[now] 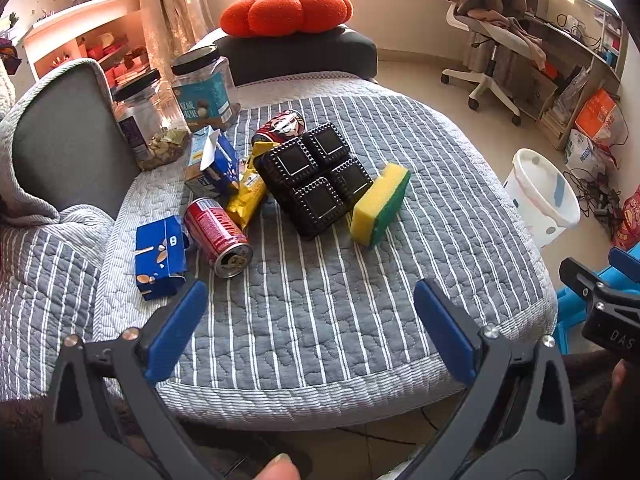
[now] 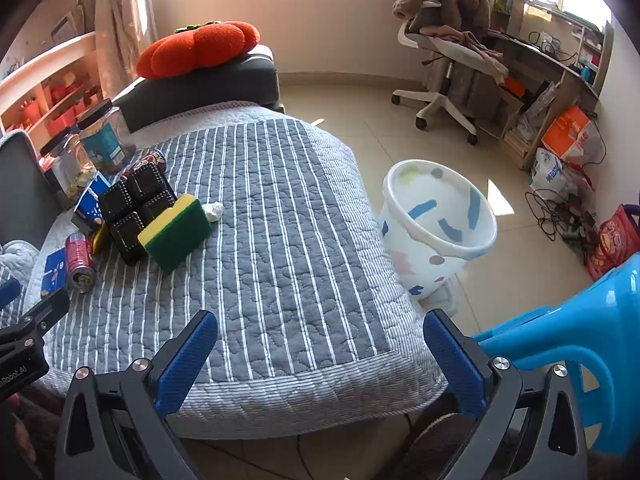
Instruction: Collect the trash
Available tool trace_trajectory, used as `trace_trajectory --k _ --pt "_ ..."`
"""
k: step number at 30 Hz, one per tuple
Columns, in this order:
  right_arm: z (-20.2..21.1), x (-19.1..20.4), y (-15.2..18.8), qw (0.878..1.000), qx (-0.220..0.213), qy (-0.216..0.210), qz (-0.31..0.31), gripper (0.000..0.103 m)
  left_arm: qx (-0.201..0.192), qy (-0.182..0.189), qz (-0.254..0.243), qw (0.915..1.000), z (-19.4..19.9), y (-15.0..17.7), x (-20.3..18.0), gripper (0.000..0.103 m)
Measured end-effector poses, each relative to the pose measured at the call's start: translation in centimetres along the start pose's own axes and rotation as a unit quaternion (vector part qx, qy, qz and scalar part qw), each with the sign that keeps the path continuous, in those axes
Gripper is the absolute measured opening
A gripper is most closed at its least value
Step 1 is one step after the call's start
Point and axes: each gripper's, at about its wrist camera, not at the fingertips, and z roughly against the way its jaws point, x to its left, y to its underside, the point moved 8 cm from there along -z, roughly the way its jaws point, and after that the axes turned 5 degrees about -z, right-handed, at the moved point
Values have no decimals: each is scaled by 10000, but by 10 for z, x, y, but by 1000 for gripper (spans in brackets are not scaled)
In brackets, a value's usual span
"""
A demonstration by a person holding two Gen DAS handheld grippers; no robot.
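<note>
- Left tongs (image 1: 310, 322) were spread wide, gripping nothing, hovering over the quilt (image 1: 320, 300) near the red can (image 1: 218, 236).
- Right tongs (image 2: 320, 354) were wide open too, empty.

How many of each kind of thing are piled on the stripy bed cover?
Drink cans: 2
Blue cartons: 2
Clear jars with black lids: 2
Yellow wrapper: 1
Black plastic tray: 1
Sponge: 1
Crumpled tissue: 1
Total: 10
</note>
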Motion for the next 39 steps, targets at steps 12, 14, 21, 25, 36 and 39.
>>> trace_trajectory --k 12,14,21,25,36,39 --pt "-7 16 -7 9995 296 -86 80 103 -26 25 82 10000 5 -8 27 103" --pt "-10 24 -11 9979 555 -320 47 103 53 91 50 9999 4 -15 36 103" --pt "-30 63 -34 9884 1232 -874 152 103 232 136 319 9991 5 -55 88 103" --pt "-51 90 -42 9809 1591 -1101 185 103 570 452 616 9954 -10 -70 106 103" --pt "-115 151 -49 9611 2149 -1733 -74 100 1494 891 1178 9777 -90 -31 134 99" --pt "-136 163 -50 9541 2339 -1845 -307 97 1589 1109 1299 9724 -100 -35 131 95"
